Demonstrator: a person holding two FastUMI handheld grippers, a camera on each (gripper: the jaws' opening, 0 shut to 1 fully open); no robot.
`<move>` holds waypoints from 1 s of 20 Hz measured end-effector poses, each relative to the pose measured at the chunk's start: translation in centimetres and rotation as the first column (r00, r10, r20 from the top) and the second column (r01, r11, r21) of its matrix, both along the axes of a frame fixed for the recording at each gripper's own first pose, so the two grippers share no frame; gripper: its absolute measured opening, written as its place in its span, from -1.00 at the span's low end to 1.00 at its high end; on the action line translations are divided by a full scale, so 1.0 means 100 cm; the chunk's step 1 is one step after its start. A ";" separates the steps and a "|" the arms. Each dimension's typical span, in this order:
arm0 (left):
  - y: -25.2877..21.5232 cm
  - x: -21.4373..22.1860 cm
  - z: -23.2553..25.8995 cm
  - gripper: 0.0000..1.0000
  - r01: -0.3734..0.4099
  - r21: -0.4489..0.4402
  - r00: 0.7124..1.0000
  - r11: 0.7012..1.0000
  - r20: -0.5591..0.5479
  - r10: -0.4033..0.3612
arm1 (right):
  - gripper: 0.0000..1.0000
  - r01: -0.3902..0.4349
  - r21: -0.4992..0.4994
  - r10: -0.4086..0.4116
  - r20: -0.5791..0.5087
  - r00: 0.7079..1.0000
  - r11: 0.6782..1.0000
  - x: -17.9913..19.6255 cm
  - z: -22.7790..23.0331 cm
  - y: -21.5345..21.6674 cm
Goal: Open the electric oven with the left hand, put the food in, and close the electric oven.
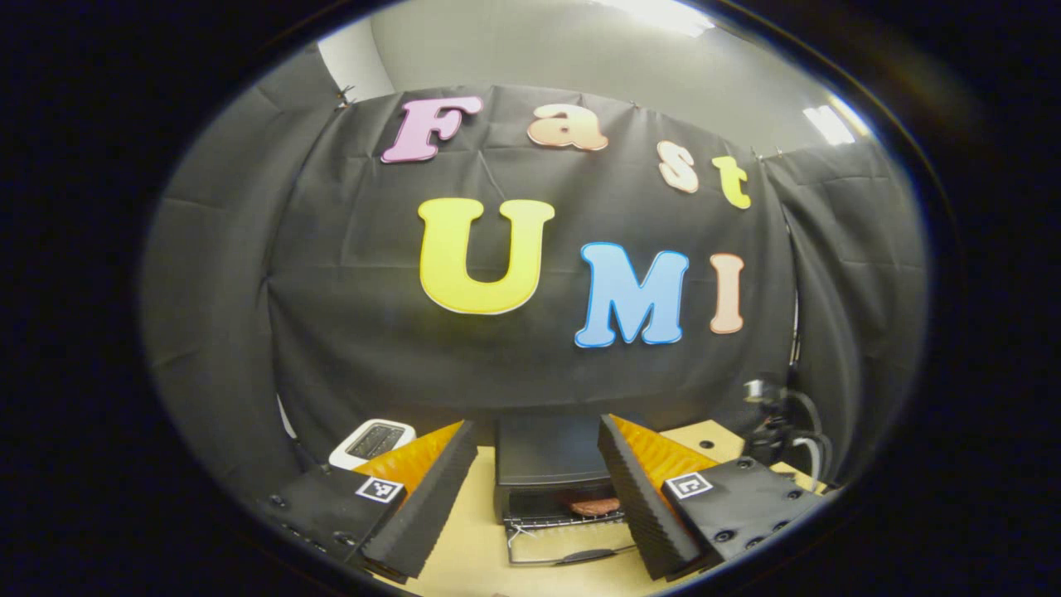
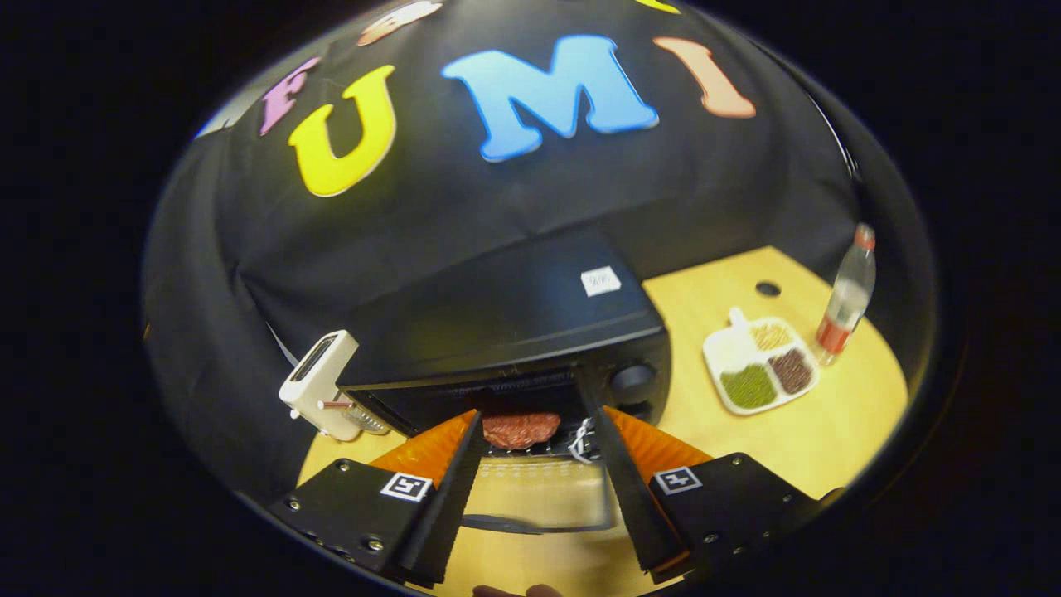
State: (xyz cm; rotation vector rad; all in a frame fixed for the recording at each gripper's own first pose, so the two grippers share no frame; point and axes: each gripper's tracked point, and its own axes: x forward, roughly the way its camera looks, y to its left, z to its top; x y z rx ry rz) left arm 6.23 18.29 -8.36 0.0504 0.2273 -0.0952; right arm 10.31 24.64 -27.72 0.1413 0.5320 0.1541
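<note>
The black electric oven stands on the wooden table with its glass door folded down flat. A reddish-brown piece of food lies on the wire rack inside. My left gripper is open, held back from the oven with nothing between its fingers. In the right gripper view the oven sits just ahead, the food rests on the rack and the lowered door lies under my fingers. My right gripper is open and empty above that door.
A white toaster stands left of the oven. Right of it are a white divided plate of grains and a clear bottle with a red cap. Cables hang at the table's far right.
</note>
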 end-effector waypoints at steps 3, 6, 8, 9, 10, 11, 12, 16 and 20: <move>-0.023 -0.001 -0.007 0.96 0.005 0.002 1.000 1.000 0.014 -0.005 | 0.64 -0.003 -0.072 0.015 0.166 0.986 0.997 -0.017 0.069 -0.026; -0.045 -0.006 -0.007 1.00 0.014 -0.006 0.999 1.000 0.034 -0.014 | 0.64 0.039 -0.088 -0.010 0.311 0.951 0.995 -0.037 0.139 -0.052; -0.063 -0.006 -0.003 1.00 0.031 -0.010 0.998 0.999 0.061 -0.030 | 0.64 0.064 -0.046 -0.043 0.368 0.929 0.997 -0.051 0.176 -0.065; -0.070 -0.006 0.000 0.92 0.036 -0.009 0.996 0.999 0.078 -0.035 | 0.72 0.065 -0.015 -0.055 0.381 0.923 0.998 -0.056 0.190 -0.069; -0.076 -0.006 0.000 0.94 0.039 -0.010 0.995 0.999 0.089 -0.038 | 0.73 0.076 0.006 -0.072 0.391 0.918 0.997 -0.057 0.199 -0.076; -0.082 -0.006 -0.001 0.96 0.038 -0.013 0.995 0.999 0.092 -0.037 | 0.83 0.086 0.018 -0.086 0.400 0.912 0.996 -0.058 0.203 -0.084; -0.086 -0.006 -0.005 0.98 0.039 -0.014 0.995 0.999 0.087 -0.037 | 0.82 0.097 0.025 -0.098 0.415 0.904 0.995 -0.057 0.210 -0.090; -0.093 -0.003 -0.030 1.00 0.023 0.006 0.999 1.000 0.045 -0.024 | 0.96 0.119 0.016 -0.112 0.475 0.873 0.993 -0.062 0.232 -0.115; -0.103 -0.005 -0.097 0.90 0.033 -0.026 0.991 0.999 -0.130 -0.036 | 0.96 0.122 0.005 -0.110 0.467 0.877 0.992 -0.064 0.231 -0.130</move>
